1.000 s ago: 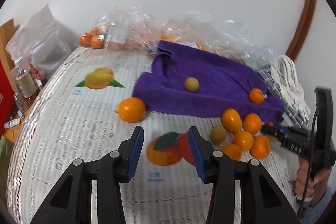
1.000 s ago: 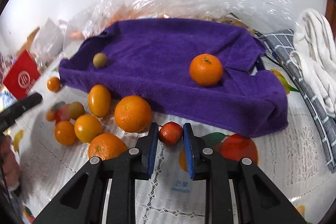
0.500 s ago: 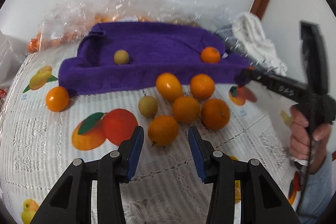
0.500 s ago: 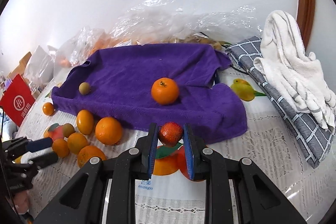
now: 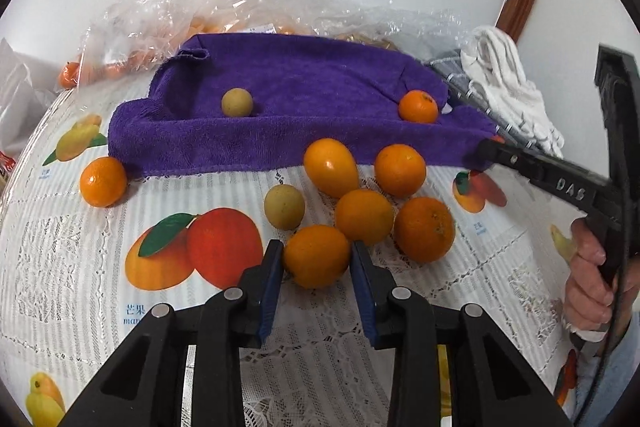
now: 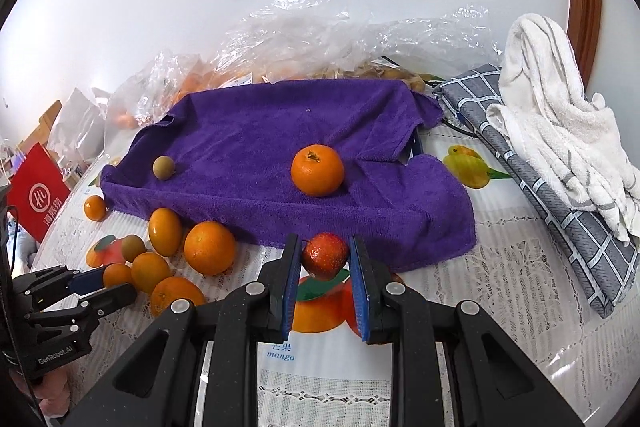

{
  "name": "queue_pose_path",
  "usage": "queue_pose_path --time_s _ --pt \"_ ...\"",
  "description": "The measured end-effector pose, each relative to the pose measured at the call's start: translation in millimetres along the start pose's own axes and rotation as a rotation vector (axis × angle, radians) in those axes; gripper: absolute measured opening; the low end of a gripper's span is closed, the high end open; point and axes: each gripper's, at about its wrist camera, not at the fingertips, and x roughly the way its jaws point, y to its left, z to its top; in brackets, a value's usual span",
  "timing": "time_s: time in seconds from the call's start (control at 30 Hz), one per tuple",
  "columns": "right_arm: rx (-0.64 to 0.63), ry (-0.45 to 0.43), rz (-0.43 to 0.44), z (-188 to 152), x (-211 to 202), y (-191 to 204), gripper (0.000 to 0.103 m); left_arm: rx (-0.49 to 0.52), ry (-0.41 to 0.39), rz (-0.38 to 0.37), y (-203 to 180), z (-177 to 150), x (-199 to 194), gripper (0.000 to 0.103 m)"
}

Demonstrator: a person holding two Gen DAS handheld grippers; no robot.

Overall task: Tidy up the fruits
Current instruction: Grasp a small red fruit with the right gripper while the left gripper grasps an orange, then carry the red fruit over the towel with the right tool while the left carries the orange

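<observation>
Both fisheye views look forward and steeply down along their own fingers, close above the bench (image 5: 72,247). The left wrist view faces the purple towel (image 5: 304,95) from the left, the right wrist view (image 6: 280,131) from the right; both share it and the oranges.

A plush, matt purple terry cloth (image 6: 280,147) lies on the bench, whose glossy white lace-patterned plastic cover (image 6: 500,287) carries printed fruit pictures. The round orange fruits with smooth, shiny peel (image 5: 364,215) catch highlights; a dull, matt tan round fruit (image 5: 284,207) sits beside them. A red, bumpy, glistening fruit (image 6: 324,255) sits between matt black plastic jaws with blue pads. Crinkled clear plastic bags (image 6: 320,35) gleam behind, near a rough white cotton towel (image 6: 560,131) on grey checked woven fabric (image 6: 580,239).
</observation>
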Motion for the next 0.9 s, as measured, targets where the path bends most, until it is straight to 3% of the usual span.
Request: queue_pose_path --time_s 0.23,0.9 --pt "-0.014 -0.007 -0.005 -0.5 2.2 3.7 0.024 -0.040 -0.117 -0.004 10.9 2.4 -22.0 0.032" --pt "-0.023 -0.059 -0.010 -1.2 -5.9 4.5 0.024 -0.122 -0.243 0.024 31.5 12.9 -47.2 0.032"
